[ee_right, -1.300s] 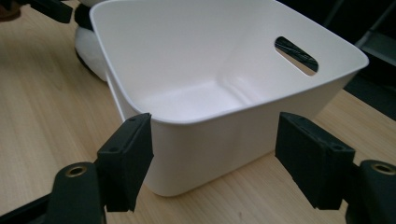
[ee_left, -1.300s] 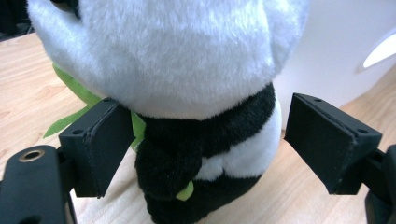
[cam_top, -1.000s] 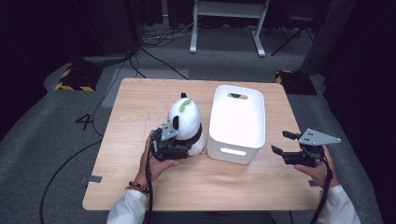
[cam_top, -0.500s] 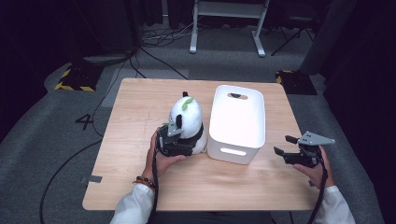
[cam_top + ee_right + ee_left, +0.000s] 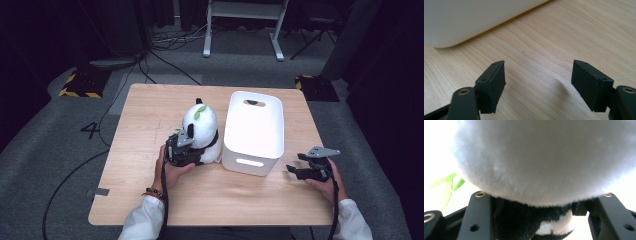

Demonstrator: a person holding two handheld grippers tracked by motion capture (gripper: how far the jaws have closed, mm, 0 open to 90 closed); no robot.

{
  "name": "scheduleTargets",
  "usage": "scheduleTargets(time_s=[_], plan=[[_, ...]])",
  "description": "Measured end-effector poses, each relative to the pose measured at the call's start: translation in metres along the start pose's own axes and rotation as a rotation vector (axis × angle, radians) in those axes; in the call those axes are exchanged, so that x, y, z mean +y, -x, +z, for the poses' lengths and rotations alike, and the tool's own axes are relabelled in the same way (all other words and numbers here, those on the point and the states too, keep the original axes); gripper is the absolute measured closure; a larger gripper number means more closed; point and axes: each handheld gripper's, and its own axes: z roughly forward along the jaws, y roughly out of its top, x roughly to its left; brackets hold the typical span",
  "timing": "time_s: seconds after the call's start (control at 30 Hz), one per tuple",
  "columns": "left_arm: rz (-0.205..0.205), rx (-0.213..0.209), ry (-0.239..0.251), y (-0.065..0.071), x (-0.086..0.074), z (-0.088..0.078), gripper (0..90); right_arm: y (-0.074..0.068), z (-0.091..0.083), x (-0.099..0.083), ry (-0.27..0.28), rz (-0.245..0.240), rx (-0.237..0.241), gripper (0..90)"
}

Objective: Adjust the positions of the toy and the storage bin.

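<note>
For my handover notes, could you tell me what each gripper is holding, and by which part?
The left gripper has just closed on the plush panda, low on its black-and-white body. The right gripper holds nothing.

The panda toy (image 5: 200, 131) is soft, fuzzy plush; the white bin (image 5: 254, 131) is smooth matt plastic; the table (image 5: 150, 110) is pale grained wood.

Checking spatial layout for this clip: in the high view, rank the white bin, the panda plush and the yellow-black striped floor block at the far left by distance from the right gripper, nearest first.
From the right gripper:
1. White bin, upside down on the table, just to its left.
2. Panda plush, beyond the bin, with the left gripper closed on it.
3. Striped floor block, off the table, far left.
</note>
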Motion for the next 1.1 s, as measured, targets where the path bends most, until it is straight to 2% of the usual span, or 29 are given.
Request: scheduleTargets(time_s=[0.2, 0.4, 0.47, 0.53, 1.1], plan=[[0.01, -0.008, 0.005, -0.0006, -0.0019, -0.0018, 49.8, 0.0059, 0.0045, -0.0045, -0.009, 0.046, 0.022, 26.1], [0.018, -0.009, 0.007, -0.0002, -0.0026, -0.0027, 50.2, 0.0057, 0.0057, -0.0055, 0.001, 0.058, 0.019, 23.4], [0.022, -0.003, 0.01, 0.0024, -0.0031, -0.003, 50.1, 0.0038, 0.0067, -0.0062, 0.005, 0.064, -0.008, 17.5], [0.032, -0.001, 0.01, 0.0041, -0.0036, -0.004, 50.2, 0.0039, 0.0074, -0.0059, -0.001, 0.079, -0.019, 15.5], [0.055, -0.016, 0.024, 0.0054, -0.0076, -0.0101, 52.2, 0.0041, 0.008, -0.0054, -0.003, 0.086, -0.016, 15.3]])
